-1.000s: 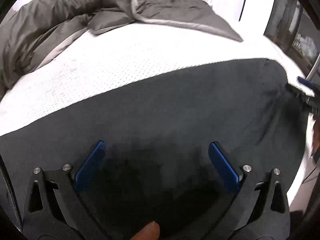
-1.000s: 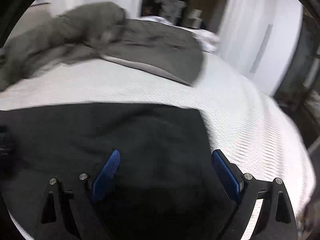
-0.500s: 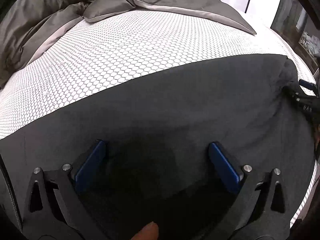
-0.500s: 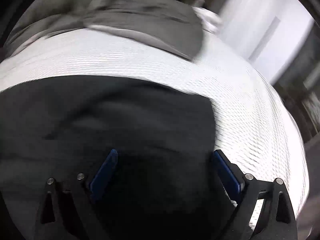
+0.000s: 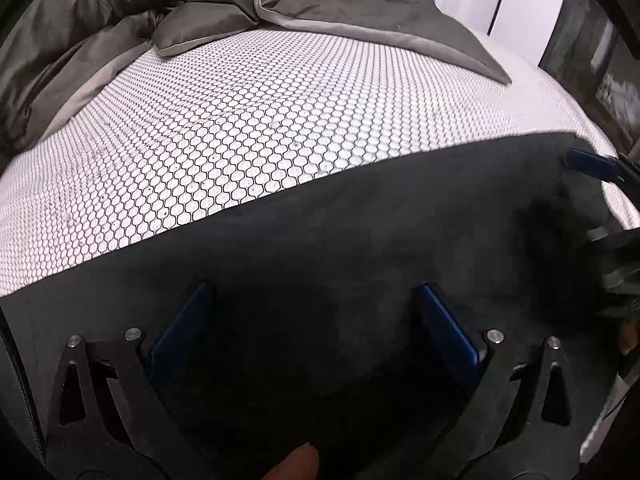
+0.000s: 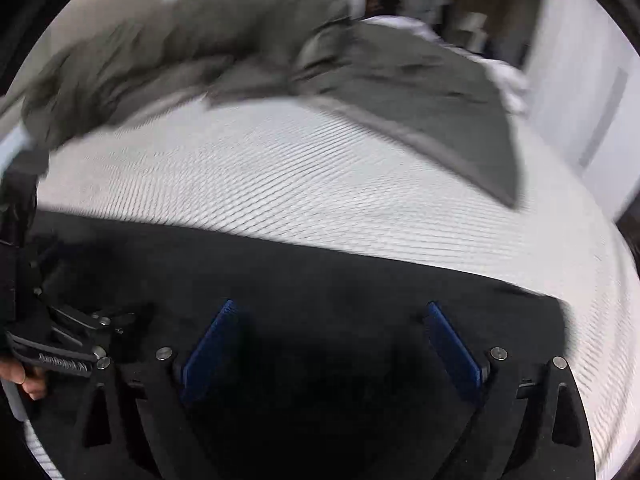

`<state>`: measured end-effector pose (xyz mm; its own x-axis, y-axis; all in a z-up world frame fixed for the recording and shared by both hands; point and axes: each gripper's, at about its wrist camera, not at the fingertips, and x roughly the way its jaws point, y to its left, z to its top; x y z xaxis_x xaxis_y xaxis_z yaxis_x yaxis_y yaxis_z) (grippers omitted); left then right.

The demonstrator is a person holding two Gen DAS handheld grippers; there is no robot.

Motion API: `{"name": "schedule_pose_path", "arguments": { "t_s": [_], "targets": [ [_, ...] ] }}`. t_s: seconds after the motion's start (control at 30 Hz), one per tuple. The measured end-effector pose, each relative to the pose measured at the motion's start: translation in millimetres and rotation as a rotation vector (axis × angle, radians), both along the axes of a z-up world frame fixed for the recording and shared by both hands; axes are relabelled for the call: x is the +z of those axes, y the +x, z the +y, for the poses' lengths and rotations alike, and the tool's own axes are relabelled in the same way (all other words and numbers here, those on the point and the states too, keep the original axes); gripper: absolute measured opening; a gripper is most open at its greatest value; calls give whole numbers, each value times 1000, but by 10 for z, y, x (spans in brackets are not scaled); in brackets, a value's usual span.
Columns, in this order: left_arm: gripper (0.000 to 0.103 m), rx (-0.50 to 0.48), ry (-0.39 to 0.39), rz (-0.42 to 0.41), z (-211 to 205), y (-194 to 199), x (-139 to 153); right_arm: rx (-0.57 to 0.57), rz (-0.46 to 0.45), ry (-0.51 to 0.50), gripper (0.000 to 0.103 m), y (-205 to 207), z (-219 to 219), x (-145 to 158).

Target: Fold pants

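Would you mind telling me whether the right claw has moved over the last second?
Yes. In the left wrist view, the right claw now sits higher along the pants' right edge, nearer the far corner.

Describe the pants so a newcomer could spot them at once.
Find the white mattress with its honeycomb pattern. The pants lie flat across its near edge, under both open tools. They are plain black and smooth, unlike the rumpled grey duvet piled at the far end.

Lettering on the left tool (image 6: 66,364) in the right wrist view is too blurred to read.
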<state>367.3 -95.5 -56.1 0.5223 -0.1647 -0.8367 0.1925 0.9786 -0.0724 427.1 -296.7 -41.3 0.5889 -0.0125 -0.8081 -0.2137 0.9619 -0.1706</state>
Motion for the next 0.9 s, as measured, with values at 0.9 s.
{"name": "schedule_pose_path", "arguments": {
  "t_s": [0.9],
  "targets": [
    [102, -99, 41, -18, -409, -562, 47, -366, -102, -408, 97, -512, -453, 341]
  ]
}}
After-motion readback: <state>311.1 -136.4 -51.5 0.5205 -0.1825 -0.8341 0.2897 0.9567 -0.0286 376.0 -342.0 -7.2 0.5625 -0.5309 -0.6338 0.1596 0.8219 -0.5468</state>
